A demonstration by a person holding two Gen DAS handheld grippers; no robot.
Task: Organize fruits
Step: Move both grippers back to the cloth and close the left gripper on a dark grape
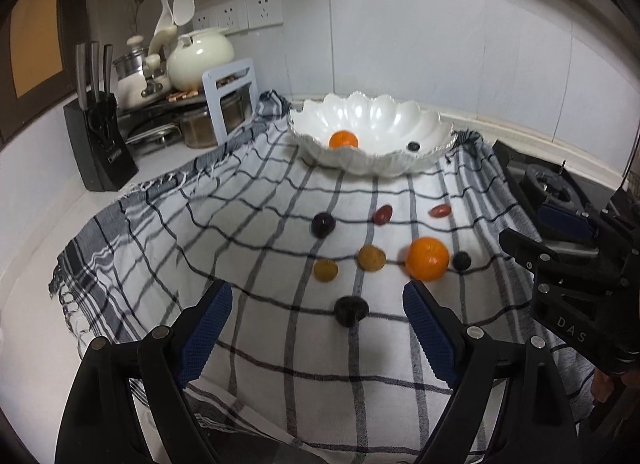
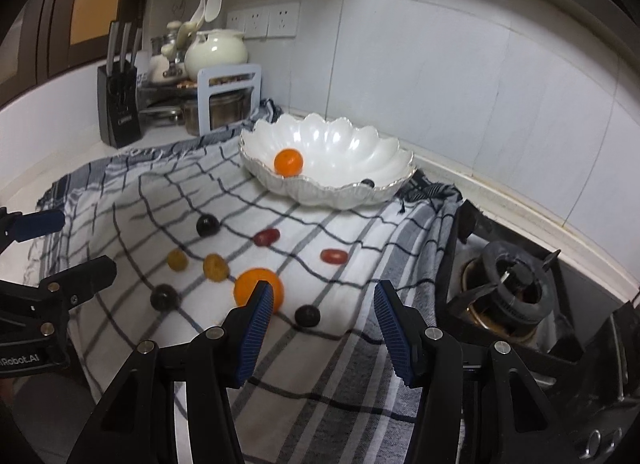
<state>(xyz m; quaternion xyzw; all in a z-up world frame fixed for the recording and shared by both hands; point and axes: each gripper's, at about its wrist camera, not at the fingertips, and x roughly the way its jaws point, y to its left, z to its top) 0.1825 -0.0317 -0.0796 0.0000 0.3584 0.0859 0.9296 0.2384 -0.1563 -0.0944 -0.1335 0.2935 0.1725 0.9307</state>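
White counter (image 1: 24, 304) under checked cloth (image 1: 260, 344), with knife block (image 1: 98, 144) and stove burner (image 2: 516, 288).

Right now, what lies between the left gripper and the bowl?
In the left wrist view, between the left gripper and the bowl, checked cloth carries loose fruit: the nearest dark one, two yellow, an orange.

1. White tiled wall (image 1: 400, 44) behind, with a row of sockets (image 1: 240, 16) on it.
2. Pale countertop (image 1: 24, 304) under a checked cloth (image 1: 260, 344).
3. Knife block (image 1: 98, 144) and pot rack (image 1: 232, 100) sit in the corner.
4. Gas stove (image 2: 516, 288) off to the right.
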